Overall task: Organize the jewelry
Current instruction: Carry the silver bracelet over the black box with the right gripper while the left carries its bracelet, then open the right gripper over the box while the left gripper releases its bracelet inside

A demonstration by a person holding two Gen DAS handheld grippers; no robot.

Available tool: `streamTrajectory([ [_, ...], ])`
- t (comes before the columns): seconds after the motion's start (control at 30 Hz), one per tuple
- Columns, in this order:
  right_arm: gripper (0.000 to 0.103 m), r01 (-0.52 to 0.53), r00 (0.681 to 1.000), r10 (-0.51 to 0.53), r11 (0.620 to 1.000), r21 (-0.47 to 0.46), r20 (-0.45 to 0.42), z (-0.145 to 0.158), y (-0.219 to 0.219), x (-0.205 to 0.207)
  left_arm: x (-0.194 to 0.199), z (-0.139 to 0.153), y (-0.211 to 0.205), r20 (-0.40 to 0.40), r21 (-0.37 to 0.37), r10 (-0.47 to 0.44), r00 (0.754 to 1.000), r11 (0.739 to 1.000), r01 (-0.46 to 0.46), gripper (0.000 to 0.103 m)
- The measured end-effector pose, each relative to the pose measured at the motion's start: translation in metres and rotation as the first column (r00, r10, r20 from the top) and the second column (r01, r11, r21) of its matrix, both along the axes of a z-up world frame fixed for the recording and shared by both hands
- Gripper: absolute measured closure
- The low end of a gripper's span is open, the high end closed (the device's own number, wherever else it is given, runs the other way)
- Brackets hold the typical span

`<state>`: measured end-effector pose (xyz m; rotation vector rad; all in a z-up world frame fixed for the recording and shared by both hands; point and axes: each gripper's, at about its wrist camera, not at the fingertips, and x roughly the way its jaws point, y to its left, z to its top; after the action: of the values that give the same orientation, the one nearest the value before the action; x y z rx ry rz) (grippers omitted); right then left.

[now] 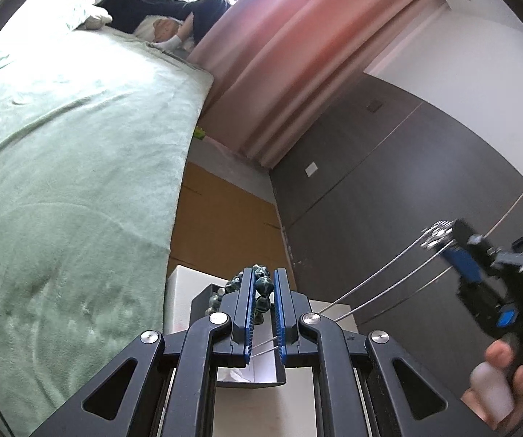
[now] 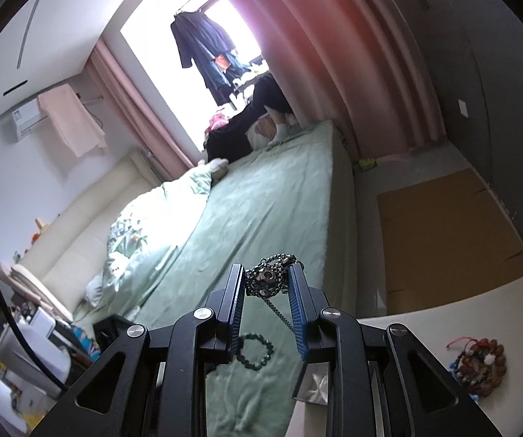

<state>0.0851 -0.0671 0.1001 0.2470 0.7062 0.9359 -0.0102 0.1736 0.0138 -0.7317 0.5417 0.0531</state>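
Note:
My left gripper [image 1: 264, 277] is shut on a dark green bead bracelet [image 1: 263, 287], which hangs between the blue pads above a small dark open box [image 1: 203, 300] on a white stand. My right gripper [image 2: 265, 271] is shut on a bunched dark metal chain necklace [image 2: 266, 280], with a strand hanging down from it. The right gripper also shows in the left wrist view [image 1: 439, 236], with thin silver wire hoops [image 1: 381, 287] running from its tip towards my left gripper. A dark bead bracelet [image 2: 256, 351] lies on the green bedcover below. A pile of brown and coloured bead bracelets [image 2: 479, 366] lies on the white top.
A bed with a green cover [image 1: 72, 167] fills the left. A white stand [image 1: 185, 287] sits by the bed, with brown cardboard [image 1: 225, 218] on the floor beyond. Pink curtains [image 1: 283, 54] and a dark wall panel [image 1: 407, 182] stand to the right. Clutter crowds the nightstand [image 2: 24, 335].

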Motion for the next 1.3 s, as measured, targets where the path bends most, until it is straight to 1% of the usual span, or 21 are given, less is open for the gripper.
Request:
streamTrajectory([
  [0.13, 0.078, -0.008, 0.999, 0.007, 1.000, -0.017, -0.037, -0.023, 0.004, 0.007, 0.002, -0.001, -0.001, -0.010, 0.009, -0.001, 1.000, 1.000, 0.001, 0.093],
  [0.27, 0.078, -0.023, 0.997, 0.023, 1.000, -0.004, -0.074, -0.049, 0.003, 0.016, 0.005, -0.002, -0.005, -0.026, 0.025, -0.002, 1.000, 1.000, 0.002, 0.093],
  [0.33, 0.078, -0.020, 0.993, 0.018, 1.000, -0.021, -0.113, -0.061, 0.007, 0.023, 0.007, -0.004, -0.005, -0.033, 0.024, -0.002, 0.999, 1.000, 0.003, 0.093],
  [0.4, 0.078, -0.032, 0.992, 0.029, 0.999, -0.022, -0.127, -0.070, 0.007, 0.028, 0.008, -0.006, -0.004, -0.037, 0.020, 0.001, 0.999, 1.000, 0.000, 0.093],
  [0.73, 0.078, -0.025, 0.963, -0.005, 0.994, -0.108, -0.269, -0.136, 0.010, 0.052, 0.012, -0.010, -0.011, -0.059, 0.028, -0.016, 0.998, 0.999, 0.018, 0.093],
  [0.87, 0.078, -0.041, 0.953, 0.002, 0.991, -0.124, -0.302, -0.155, 0.014, 0.057, 0.014, -0.013, -0.013, -0.071, 0.034, -0.022, 0.997, 0.999, 0.025, 0.093],
  [0.97, 0.078, -0.048, 0.940, 0.001, 0.990, -0.130, -0.341, -0.167, 0.017, 0.062, 0.016, -0.015, -0.016, -0.079, 0.035, -0.029, 0.996, 0.999, 0.032, 0.093],
  [1.03, 0.077, -0.046, 0.933, -0.010, 0.988, -0.149, -0.359, -0.173, 0.017, 0.065, 0.019, -0.016, -0.017, -0.082, 0.031, -0.034, 0.996, 0.999, 0.037, 0.093],
  [1.1, 0.077, -0.057, 0.927, -0.001, 0.988, -0.144, -0.375, -0.175, 0.016, 0.067, 0.022, -0.018, -0.021, -0.087, 0.029, -0.043, 0.995, 0.999, 0.046, 0.093],
  [1.17, 0.072, -0.061, 0.927, 0.006, 0.989, -0.133, -0.375, -0.172, 0.010, 0.067, 0.025, -0.019, -0.025, -0.092, 0.031, -0.052, 0.994, 0.998, 0.055, 0.093],
  [1.23, 0.058, -0.033, 0.935, -0.018, 0.990, -0.136, -0.355, -0.166, -0.001, 0.068, 0.031, -0.022, -0.030, -0.104, 0.038, -0.061, 0.993, 0.997, 0.065, 0.093],
  [1.3, 0.056, 0.009, 0.939, -0.057, 0.990, -0.141, -0.340, -0.159, -0.016, 0.068, 0.036, -0.024, -0.037, -0.115, 0.049, -0.067, 0.991, 0.996, 0.073, 0.093],
])
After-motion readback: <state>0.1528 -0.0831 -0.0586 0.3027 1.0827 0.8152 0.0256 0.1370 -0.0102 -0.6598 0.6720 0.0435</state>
